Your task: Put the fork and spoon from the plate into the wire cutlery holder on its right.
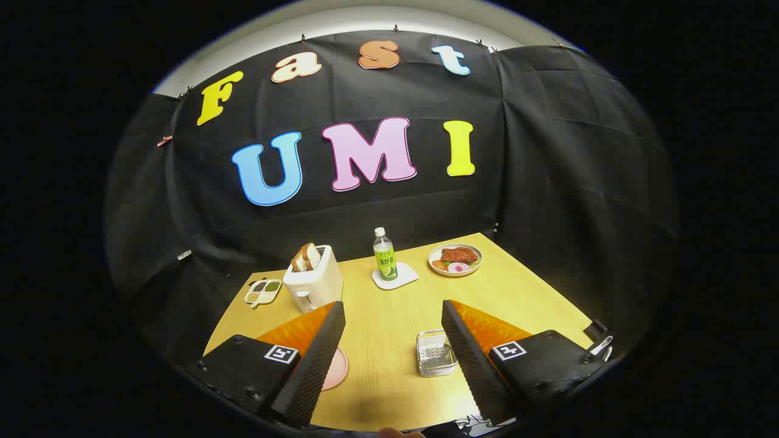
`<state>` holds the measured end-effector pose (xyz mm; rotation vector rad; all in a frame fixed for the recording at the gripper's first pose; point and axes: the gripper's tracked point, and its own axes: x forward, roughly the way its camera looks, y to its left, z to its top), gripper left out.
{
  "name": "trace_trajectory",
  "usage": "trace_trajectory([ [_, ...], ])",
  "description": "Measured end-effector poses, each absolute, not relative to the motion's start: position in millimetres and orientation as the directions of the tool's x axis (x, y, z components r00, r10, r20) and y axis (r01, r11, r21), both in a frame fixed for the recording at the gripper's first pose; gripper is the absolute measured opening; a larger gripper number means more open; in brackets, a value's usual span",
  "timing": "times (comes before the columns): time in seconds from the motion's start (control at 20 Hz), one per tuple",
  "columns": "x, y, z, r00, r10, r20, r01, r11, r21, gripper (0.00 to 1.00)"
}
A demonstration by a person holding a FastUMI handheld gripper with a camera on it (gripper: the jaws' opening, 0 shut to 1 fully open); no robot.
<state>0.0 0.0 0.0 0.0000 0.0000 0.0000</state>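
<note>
While my jaws hang released and empty above the surface [389, 340], the pink plate [336, 368] peeks out behind the left finger, left of the wire holder [436, 353], cutlery hidden.

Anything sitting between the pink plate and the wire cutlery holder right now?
No. In the gripper view, only bare wooden table lies between the pink plate and the wire cutlery holder, within the open gripper fingers' gap.
</note>
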Motion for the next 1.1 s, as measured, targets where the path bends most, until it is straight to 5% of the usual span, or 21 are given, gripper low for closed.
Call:
trace_trajectory([
  [1.1,17.8,16.8,-35.9,0.989,0.039,-0.141,-0.04,0.999,-0.01,0.99],
])
